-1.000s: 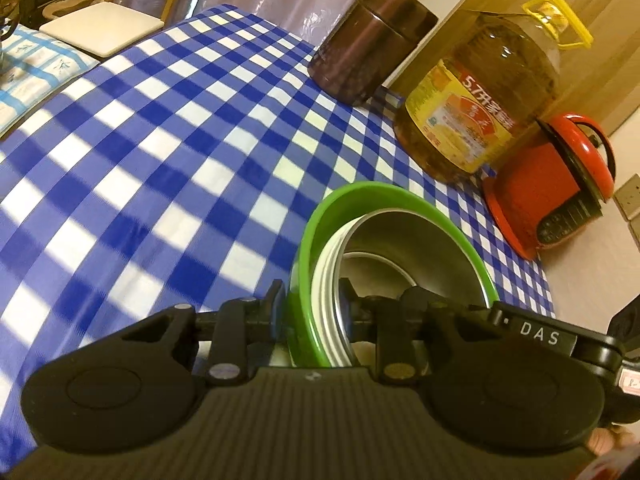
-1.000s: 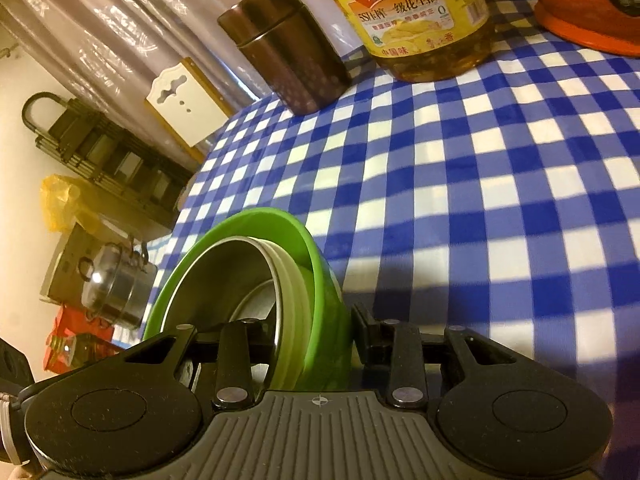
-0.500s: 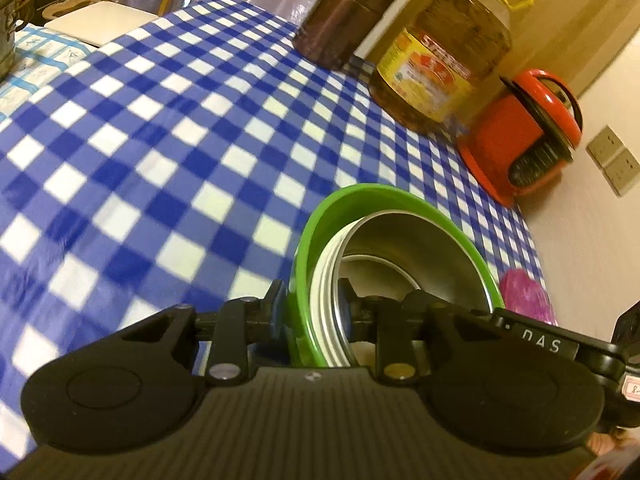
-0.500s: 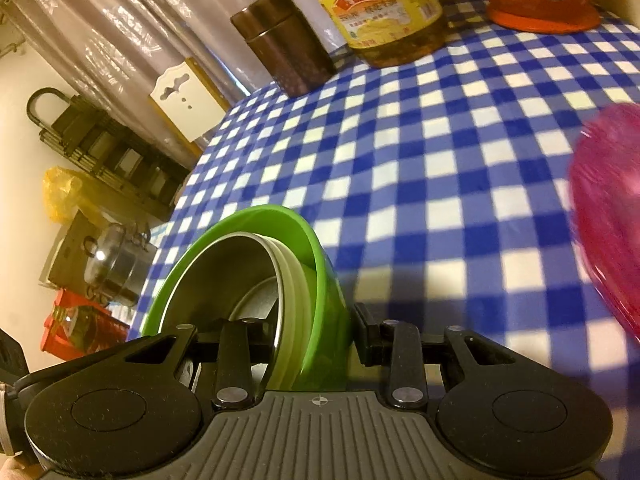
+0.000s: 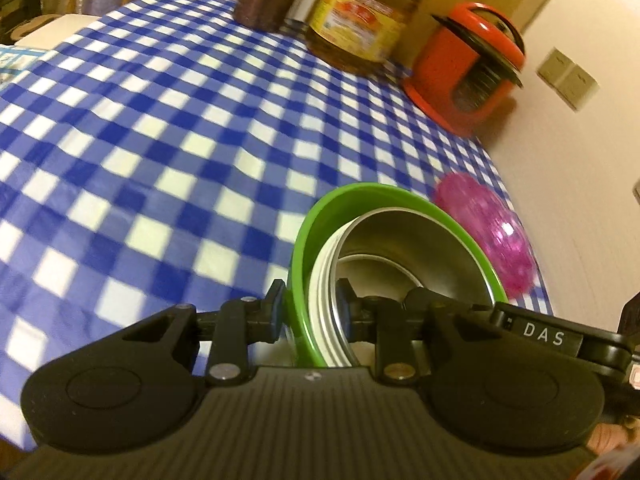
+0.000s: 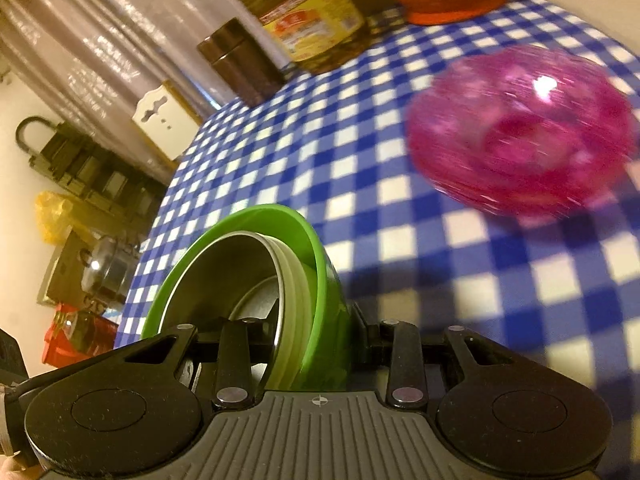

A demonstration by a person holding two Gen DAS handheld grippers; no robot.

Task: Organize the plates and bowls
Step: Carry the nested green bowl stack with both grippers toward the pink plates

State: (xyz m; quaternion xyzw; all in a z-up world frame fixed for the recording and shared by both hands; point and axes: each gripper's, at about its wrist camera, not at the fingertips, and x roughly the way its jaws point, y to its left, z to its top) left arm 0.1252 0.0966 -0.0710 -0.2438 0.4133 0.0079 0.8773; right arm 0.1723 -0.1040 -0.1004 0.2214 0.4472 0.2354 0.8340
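A stack of nested bowls hangs above the checked tablecloth: a green bowl (image 5: 316, 216) outside, pale bowls within, a steel bowl (image 5: 420, 248) innermost. My left gripper (image 5: 310, 306) is shut on the stack's rim on one side. My right gripper (image 6: 316, 328) is shut on the rim of the same green bowl (image 6: 320, 256) on the other side. A pink translucent bowl (image 6: 520, 128) sits on the cloth ahead right; in the left wrist view it (image 5: 492, 232) lies beyond the stack near the table's right edge.
At the far end of the table stand a brown canister (image 6: 240, 64), a large oil bottle (image 5: 360, 20) and a red rice cooker (image 5: 468, 68). A wall runs along the right. A rack with a steel pot (image 6: 108, 268) stands off the table's left.
Both grippers have carried the bowl stack along the table towards the right end. The pink bowl has come into view and is now close ahead.
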